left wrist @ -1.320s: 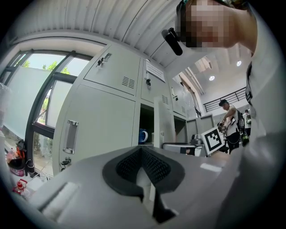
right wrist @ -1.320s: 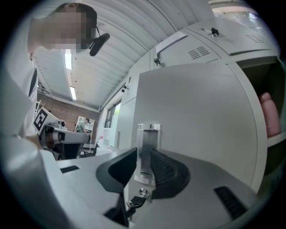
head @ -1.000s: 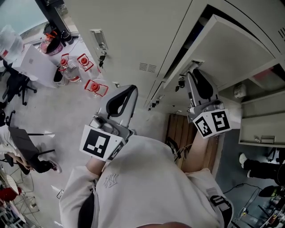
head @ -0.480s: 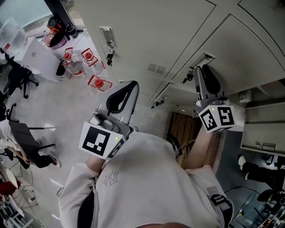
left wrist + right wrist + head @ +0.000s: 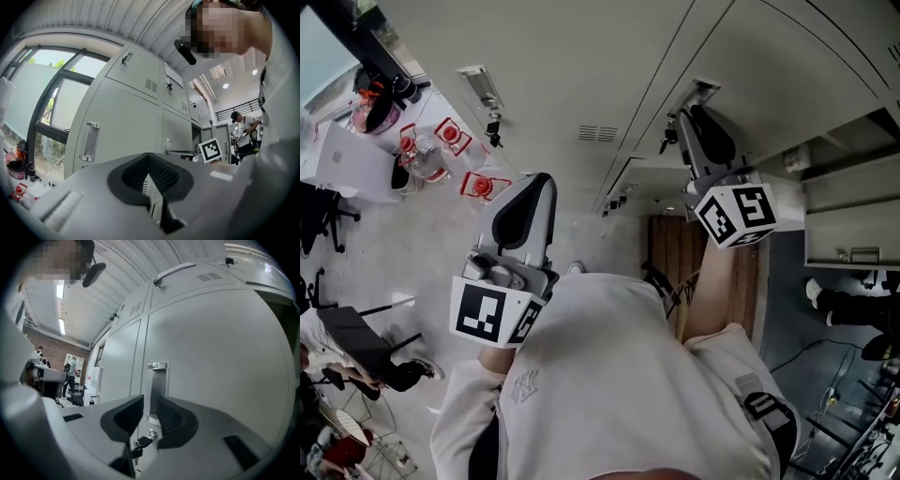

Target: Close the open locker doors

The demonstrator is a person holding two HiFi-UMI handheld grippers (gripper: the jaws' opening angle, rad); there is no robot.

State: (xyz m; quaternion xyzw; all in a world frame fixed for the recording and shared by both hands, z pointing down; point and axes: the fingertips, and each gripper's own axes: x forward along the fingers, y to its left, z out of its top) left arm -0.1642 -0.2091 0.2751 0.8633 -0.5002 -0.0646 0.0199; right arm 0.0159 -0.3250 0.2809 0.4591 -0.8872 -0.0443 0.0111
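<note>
Though ajar earlier, locker door (image 5: pixel 773 58) now flush.

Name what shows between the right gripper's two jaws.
In the right gripper view, the right gripper has its jaws slightly apart. The metal handle of the locker door shows in the gap, with a key hanging below.

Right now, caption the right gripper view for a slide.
Right gripper, jaws apart, framing the handle of a locker door, keys hanging below.
</note>
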